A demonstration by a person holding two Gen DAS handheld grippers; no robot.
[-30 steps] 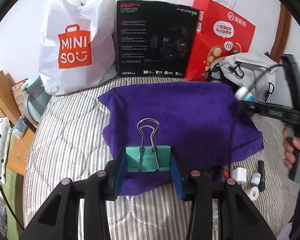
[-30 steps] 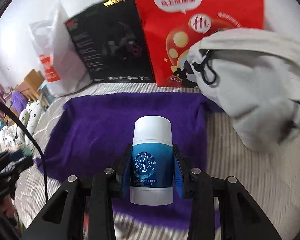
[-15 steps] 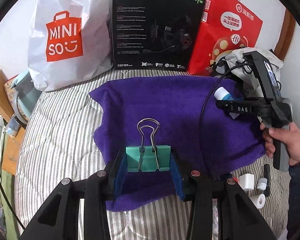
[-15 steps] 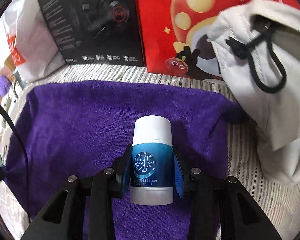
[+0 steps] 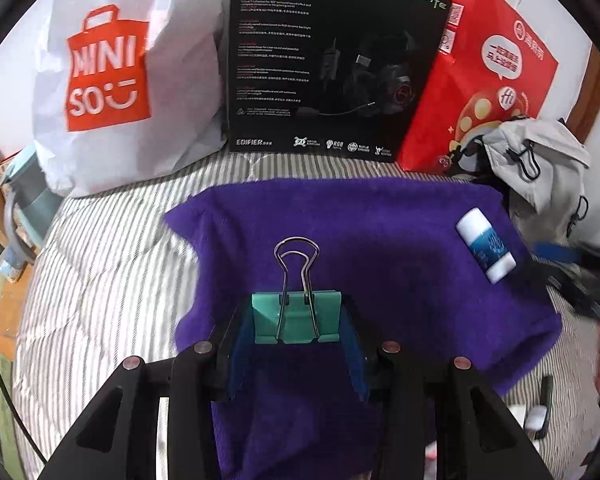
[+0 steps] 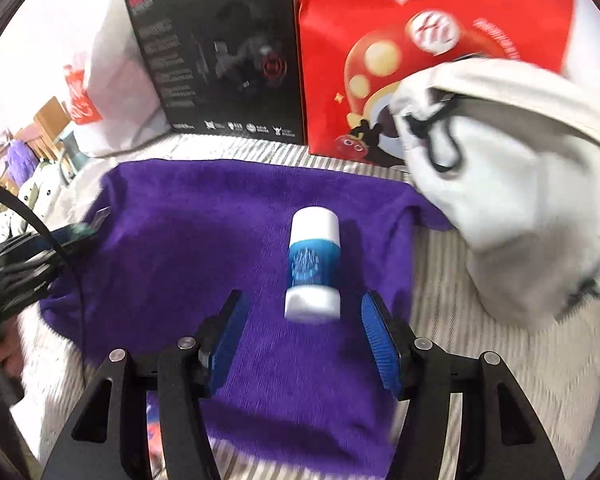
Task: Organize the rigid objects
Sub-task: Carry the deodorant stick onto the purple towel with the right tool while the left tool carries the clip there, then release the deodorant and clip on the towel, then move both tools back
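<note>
My left gripper (image 5: 296, 320) is shut on a teal binder clip (image 5: 296, 316), its wire handles pointing forward, above the near part of a purple towel (image 5: 360, 232). A white and blue tube (image 5: 485, 245) lies on the towel's right side. In the right wrist view the same tube (image 6: 314, 266) lies on the towel (image 6: 204, 220) just ahead of my right gripper (image 6: 302, 320), which stands open with its blue pads apart and off the tube. The left gripper (image 6: 72, 234) shows at that view's left edge.
A white Miniso bag (image 5: 112, 80), a black headset box (image 5: 324, 64) and a red paper bag (image 5: 484, 80) stand along the wall behind the towel. A grey drawstring bag (image 6: 516, 184) lies at the right. Small white items (image 5: 536, 416) sit on the striped bedding (image 5: 100, 280) near right.
My right gripper has opened, let the tube go onto the towel's right side, and drawn back. My left gripper has moved forward over the towel with the clip still held.
</note>
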